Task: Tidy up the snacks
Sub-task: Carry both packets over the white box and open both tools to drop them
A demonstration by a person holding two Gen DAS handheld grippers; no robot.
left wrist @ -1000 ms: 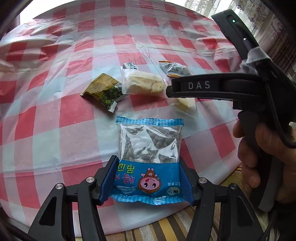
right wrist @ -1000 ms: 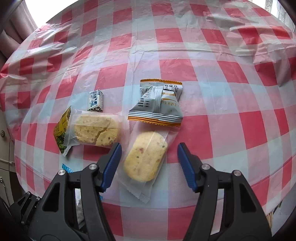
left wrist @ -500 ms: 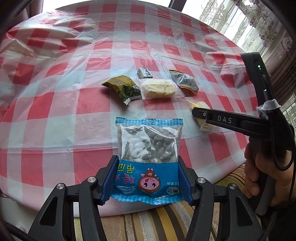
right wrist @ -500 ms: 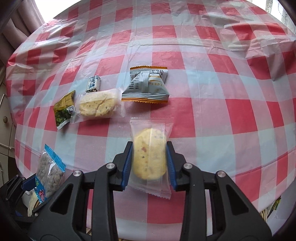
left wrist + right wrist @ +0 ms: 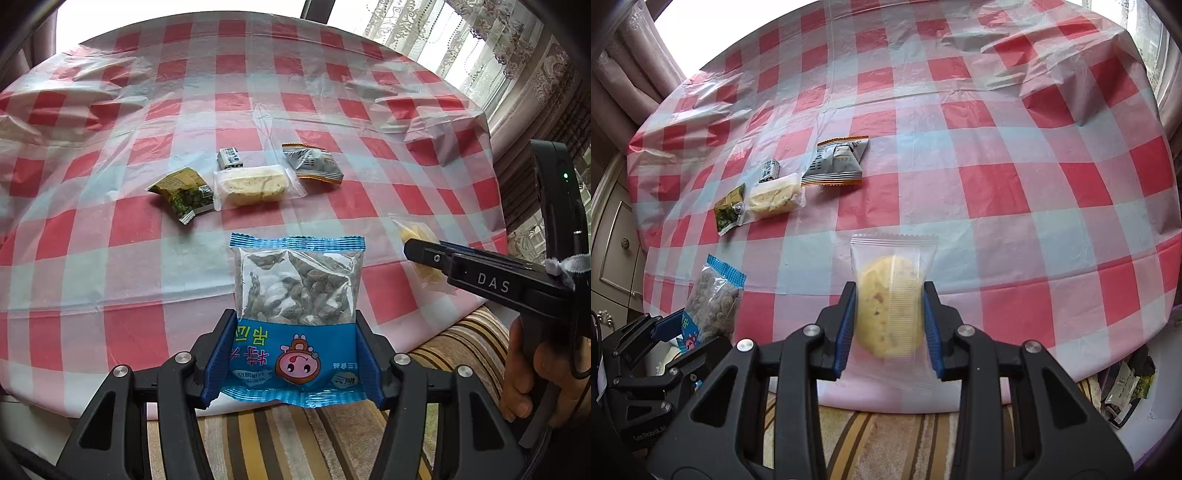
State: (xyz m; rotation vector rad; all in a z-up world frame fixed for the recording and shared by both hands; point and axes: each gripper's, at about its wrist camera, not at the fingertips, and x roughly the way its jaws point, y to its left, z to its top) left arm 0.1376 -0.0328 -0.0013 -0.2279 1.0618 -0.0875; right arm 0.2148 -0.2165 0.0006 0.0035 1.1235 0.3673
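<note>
We hold two snacks up over the near edge of the table [image 5: 1052, 155]. Our left gripper [image 5: 293, 354] is clamped on the blue seed bag [image 5: 297, 291]. Our right gripper [image 5: 888, 326] has just squeezed shut on the round cookie pack [image 5: 890, 295]. Four more snacks lie close together near the middle of the checked cloth: a green pack [image 5: 183, 192], a pale cake [image 5: 253, 184], a tiny box [image 5: 229, 158] and a grey pack [image 5: 314, 164].
</note>
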